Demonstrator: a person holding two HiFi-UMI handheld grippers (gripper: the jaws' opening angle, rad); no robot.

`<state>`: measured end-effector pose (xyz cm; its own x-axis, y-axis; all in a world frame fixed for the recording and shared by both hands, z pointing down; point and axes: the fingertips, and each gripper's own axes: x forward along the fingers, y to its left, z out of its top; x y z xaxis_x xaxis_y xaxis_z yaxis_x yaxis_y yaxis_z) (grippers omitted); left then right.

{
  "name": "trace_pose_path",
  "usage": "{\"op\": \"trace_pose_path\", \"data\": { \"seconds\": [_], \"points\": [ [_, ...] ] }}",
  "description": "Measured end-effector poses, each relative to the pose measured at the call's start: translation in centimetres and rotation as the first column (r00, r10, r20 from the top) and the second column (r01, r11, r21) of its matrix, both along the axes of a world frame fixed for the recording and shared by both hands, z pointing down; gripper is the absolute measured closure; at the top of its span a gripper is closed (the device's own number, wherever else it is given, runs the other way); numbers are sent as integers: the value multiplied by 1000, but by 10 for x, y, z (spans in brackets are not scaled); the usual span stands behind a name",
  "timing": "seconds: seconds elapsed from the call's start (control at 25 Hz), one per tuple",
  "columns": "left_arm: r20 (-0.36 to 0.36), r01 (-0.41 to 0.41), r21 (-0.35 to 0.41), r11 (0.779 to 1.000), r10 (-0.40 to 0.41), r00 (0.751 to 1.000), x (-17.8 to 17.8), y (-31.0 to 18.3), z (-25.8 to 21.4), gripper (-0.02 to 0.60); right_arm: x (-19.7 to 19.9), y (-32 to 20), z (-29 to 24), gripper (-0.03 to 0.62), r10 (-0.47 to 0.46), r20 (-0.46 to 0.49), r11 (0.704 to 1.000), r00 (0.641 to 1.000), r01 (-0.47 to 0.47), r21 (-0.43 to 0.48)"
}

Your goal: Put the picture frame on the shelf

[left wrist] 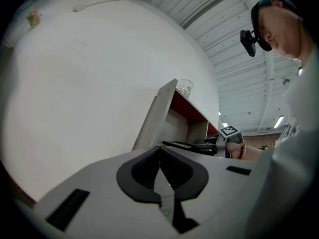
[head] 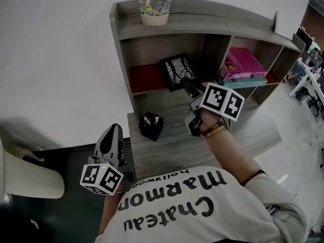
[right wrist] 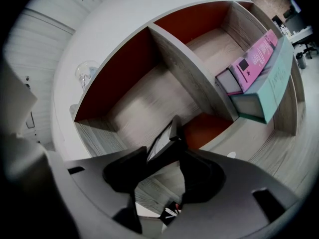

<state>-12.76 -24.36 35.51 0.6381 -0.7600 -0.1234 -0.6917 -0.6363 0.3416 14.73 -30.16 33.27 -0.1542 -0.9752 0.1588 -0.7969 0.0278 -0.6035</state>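
The black picture frame (head: 177, 71) stands tilted in the left compartment of the grey wooden shelf (head: 202, 22), in front of its red back panel. My right gripper (head: 189, 86) reaches into that compartment at the frame's lower right edge. In the right gripper view the frame (right wrist: 162, 139) sits edge-on between the spread jaws of the right gripper (right wrist: 164, 156), and the pads do not press on it. My left gripper (head: 113, 130) hangs low at the desk's left edge, away from the shelf. It is shut and empty, and in its own view the left gripper (left wrist: 159, 151) has its jaws meeting.
A glass jar (head: 154, 6) with small items stands on the shelf top. Pink and teal books (head: 245, 67) lie stacked in the right compartment. A black pen holder (head: 151, 125) sits on the desk (head: 172, 148) below the frame. A pale chair (head: 30, 178) is at the far left.
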Motion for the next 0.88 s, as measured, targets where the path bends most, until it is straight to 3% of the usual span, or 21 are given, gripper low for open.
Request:
{"op": "trace_pose_path", "data": {
  "seconds": [0.24, 0.88],
  "points": [
    [-4, -1, -4, 1000, 1, 1000, 0, 0, 0, 565, -5, -1, 0, 365, -8, -87, 1000, 996, 6, -26],
    [-12, 0, 4, 1000, 0, 1000, -2, 0, 1, 565, -8, 0, 3, 331, 14, -174, 999, 985, -21, -43]
  ]
}}
